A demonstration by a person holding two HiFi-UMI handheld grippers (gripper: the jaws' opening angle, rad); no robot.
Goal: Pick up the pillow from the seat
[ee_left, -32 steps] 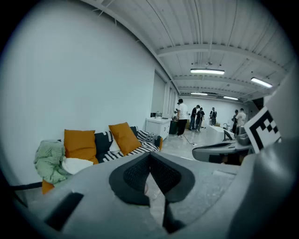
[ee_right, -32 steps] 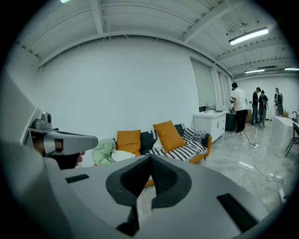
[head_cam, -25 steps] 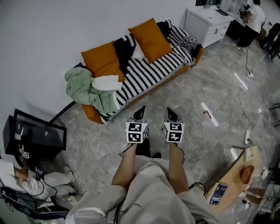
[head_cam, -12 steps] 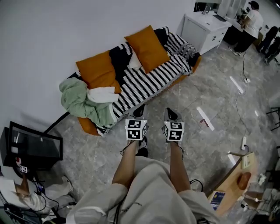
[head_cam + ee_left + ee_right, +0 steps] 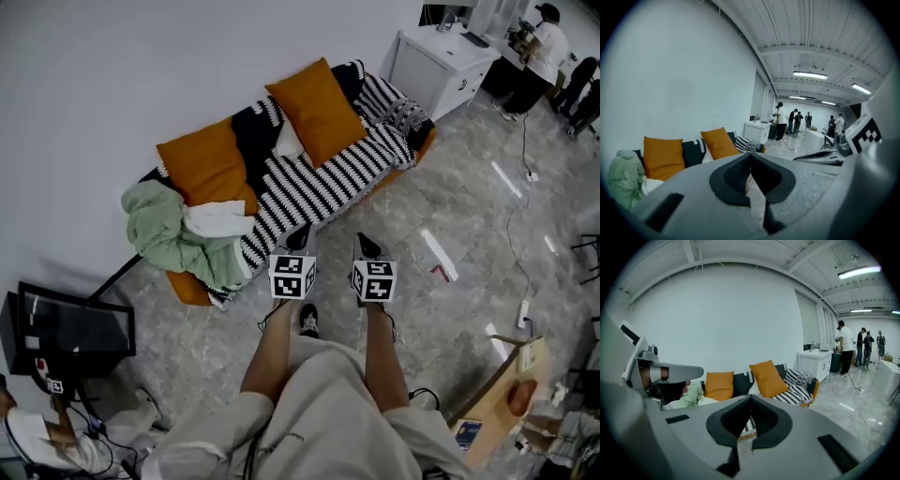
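1. Grippers first: in the head view my left gripper (image 5: 300, 240) and right gripper (image 5: 367, 247) sit side by side at the frame's centre. Both have their jaws pressed together with nothing between them, since I am only approaching and have nothing to grip yet.
2. The sofa (image 5: 187, 286) runs diagonally across the upper centre, well apart from both grippers, so I judge the reach has not begun.
3. 2 orange pillows stand on its seat, leaning on the backrest. The right orange pillow (image 5: 319, 105) is tilted on a corner in the upper centre, and the left orange pillow (image 5: 206, 161) is further left. Leaning leaves each top edge free, which should suit a pinch from above.
4. A green blanket (image 5: 157, 225) and white cloth (image 5: 218, 221) are heaped at the sofa's lower-left end, touching the left orange pillow's base. The right one looks the cleaner pick.
5. Both gripper views face the pillows. I would need to open the jaws before closing in.
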